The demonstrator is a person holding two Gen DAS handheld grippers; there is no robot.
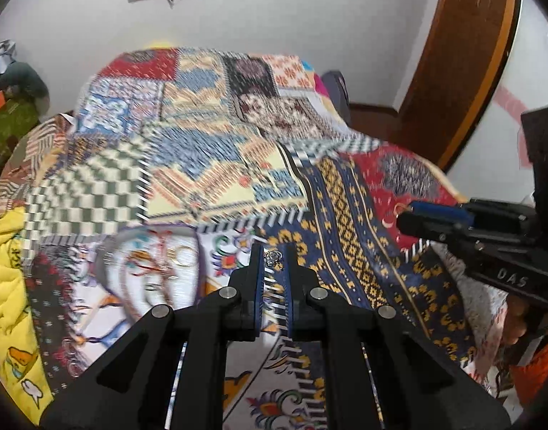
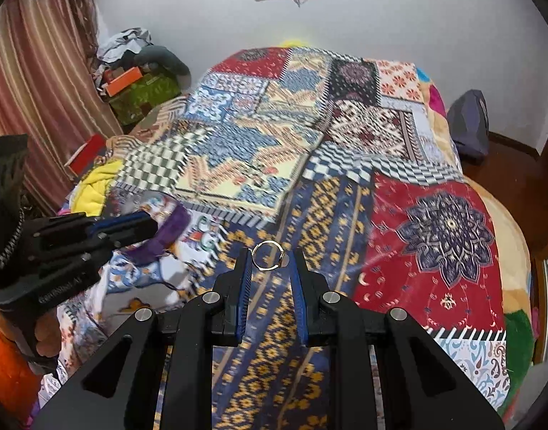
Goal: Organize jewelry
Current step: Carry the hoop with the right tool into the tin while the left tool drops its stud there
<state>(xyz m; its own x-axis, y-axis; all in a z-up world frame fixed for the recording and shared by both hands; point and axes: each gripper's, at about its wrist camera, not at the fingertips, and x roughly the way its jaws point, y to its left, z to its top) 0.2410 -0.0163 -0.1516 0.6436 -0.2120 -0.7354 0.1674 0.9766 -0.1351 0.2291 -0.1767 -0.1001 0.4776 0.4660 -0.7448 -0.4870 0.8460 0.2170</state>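
Note:
In the left wrist view my left gripper [image 1: 272,252] is shut on a small silver jewel [image 1: 274,257] pinched between its blue-padded tips, above the patchwork bedspread [image 1: 209,150]. My right gripper [image 2: 270,259] is shut on a gold ring [image 2: 268,256], which stands upright between its fingertips over a blue and yellow patch. Each gripper shows in the other's view: the right gripper [image 1: 406,219] at the right edge, the left gripper [image 2: 148,225] at the left. A blurred purple-edged object [image 2: 173,227] lies on the bed beside the left gripper; a gold hoop [image 1: 182,255] shows there.
A yellow cloth [image 1: 8,272] lies at the bed's left side. Boxes and clothes [image 2: 137,82] are piled near a striped curtain [image 2: 37,82]. A dark bag [image 2: 469,125] sits on the floor at the far right, by a wooden door frame [image 1: 463,57]. A hand [image 2: 48,333] holds the left gripper.

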